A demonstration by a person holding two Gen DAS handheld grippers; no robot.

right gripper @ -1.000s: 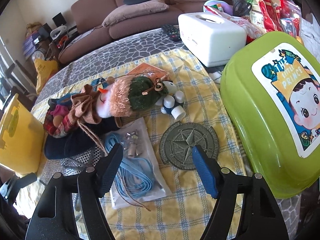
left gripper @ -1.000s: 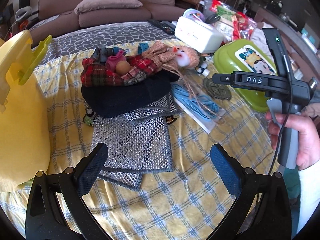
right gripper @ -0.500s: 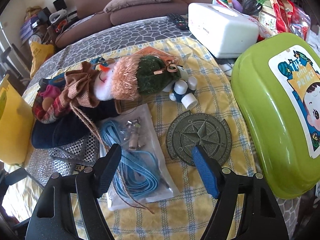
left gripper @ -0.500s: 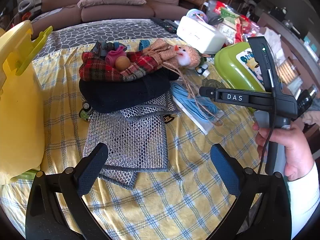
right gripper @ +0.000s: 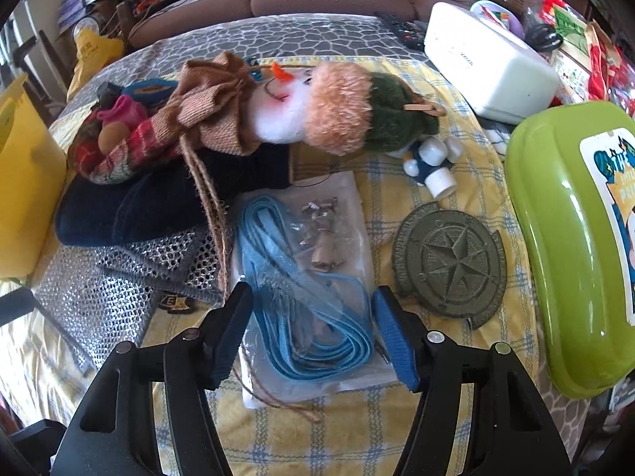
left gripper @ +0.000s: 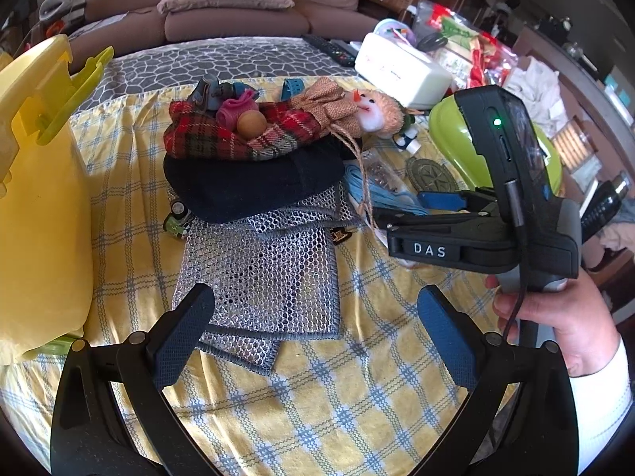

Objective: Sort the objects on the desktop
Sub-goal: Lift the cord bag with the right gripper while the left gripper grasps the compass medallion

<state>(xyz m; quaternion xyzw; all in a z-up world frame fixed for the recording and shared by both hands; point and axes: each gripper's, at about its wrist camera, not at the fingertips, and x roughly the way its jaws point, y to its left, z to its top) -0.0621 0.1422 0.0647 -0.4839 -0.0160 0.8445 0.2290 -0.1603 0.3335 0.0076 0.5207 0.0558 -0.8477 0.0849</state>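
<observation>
A clear bag with a coiled blue strap lies on the yellow checked cloth. My right gripper is open, low over it, its fingers on either side of the strap's near end; it also shows from the side in the left wrist view. Beyond lie a snowman doll, a dark cap, silver mesh cloths and a round bronze compass plaque. My left gripper is open and empty above the near edge of the mesh cloths.
A yellow bin stands at the left. A green lidded box lies at the right, a white box behind it. A small blue-and-white figure and a toy car lie by the pile.
My right gripper has moved left and down from the compass plaque to the bagged blue strap, its fingers narrowing. The left gripper has drifted slightly and stays open.
</observation>
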